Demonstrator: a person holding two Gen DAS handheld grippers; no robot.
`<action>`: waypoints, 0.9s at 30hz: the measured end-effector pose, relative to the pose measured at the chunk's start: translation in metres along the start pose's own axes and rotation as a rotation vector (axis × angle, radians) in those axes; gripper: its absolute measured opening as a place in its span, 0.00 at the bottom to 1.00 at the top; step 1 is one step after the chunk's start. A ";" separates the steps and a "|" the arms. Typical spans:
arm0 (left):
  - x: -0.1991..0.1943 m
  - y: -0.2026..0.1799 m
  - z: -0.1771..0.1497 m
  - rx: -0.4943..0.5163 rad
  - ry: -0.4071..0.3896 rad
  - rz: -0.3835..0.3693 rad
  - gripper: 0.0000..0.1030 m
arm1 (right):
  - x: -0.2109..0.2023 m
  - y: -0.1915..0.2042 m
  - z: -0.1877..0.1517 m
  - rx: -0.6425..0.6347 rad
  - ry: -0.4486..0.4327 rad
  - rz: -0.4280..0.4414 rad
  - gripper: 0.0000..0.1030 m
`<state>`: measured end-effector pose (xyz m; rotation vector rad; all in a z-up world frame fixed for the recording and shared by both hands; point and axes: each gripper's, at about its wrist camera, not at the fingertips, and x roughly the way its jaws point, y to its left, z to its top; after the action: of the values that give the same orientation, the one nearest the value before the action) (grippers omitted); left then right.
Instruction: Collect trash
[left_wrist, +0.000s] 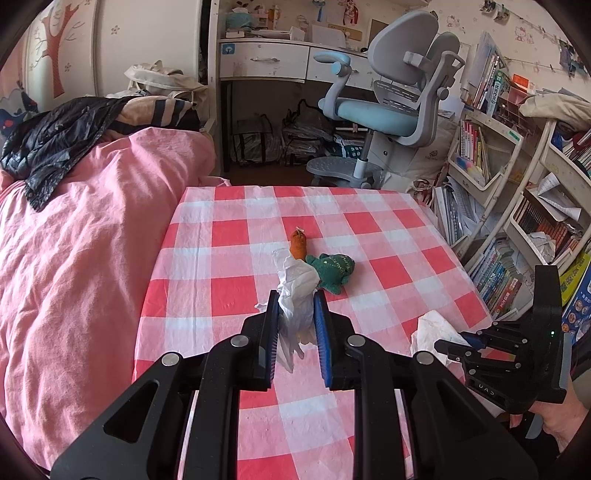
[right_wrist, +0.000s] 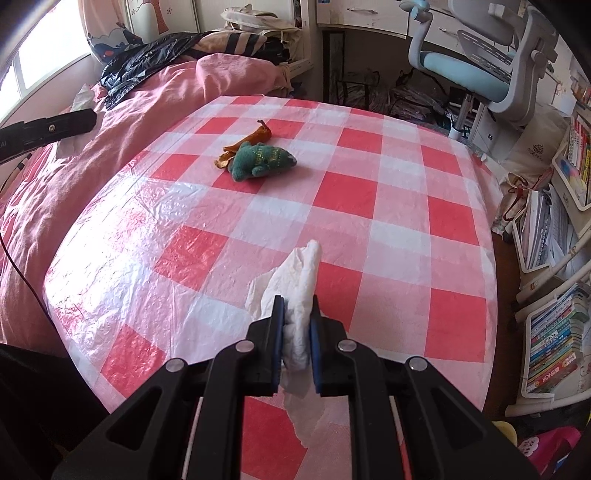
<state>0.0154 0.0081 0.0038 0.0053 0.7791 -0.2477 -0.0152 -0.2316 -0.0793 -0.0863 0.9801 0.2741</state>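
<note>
My left gripper (left_wrist: 295, 299) has its fingers clamped on a crumpled white tissue (left_wrist: 297, 295), held up above the checked counter (left_wrist: 229, 236). My right gripper (right_wrist: 297, 306) has its fingers clamped on a second white tissue (right_wrist: 301, 291), low over the counter's near edge. Further back on the cloth an orange peel (right_wrist: 251, 142) touches a green plush toy (right_wrist: 260, 160). A pink bed (left_wrist: 81, 229) lies just beside the counter.

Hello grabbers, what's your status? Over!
Left gripper shut on tissue. Right gripper shut on second tissue. Peel still on table, touching green toy.
</note>
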 end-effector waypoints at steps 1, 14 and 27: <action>0.000 0.000 0.000 0.000 0.000 0.000 0.17 | 0.000 0.000 0.000 0.002 -0.003 0.002 0.14; 0.000 -0.001 0.000 0.001 0.001 0.002 0.17 | -0.007 -0.004 0.002 0.031 -0.038 0.021 0.13; 0.001 -0.001 -0.001 0.006 0.002 0.003 0.17 | -0.015 -0.006 0.003 0.045 -0.071 0.044 0.14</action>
<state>0.0155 0.0072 0.0024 0.0127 0.7806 -0.2470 -0.0190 -0.2400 -0.0660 -0.0139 0.9183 0.2936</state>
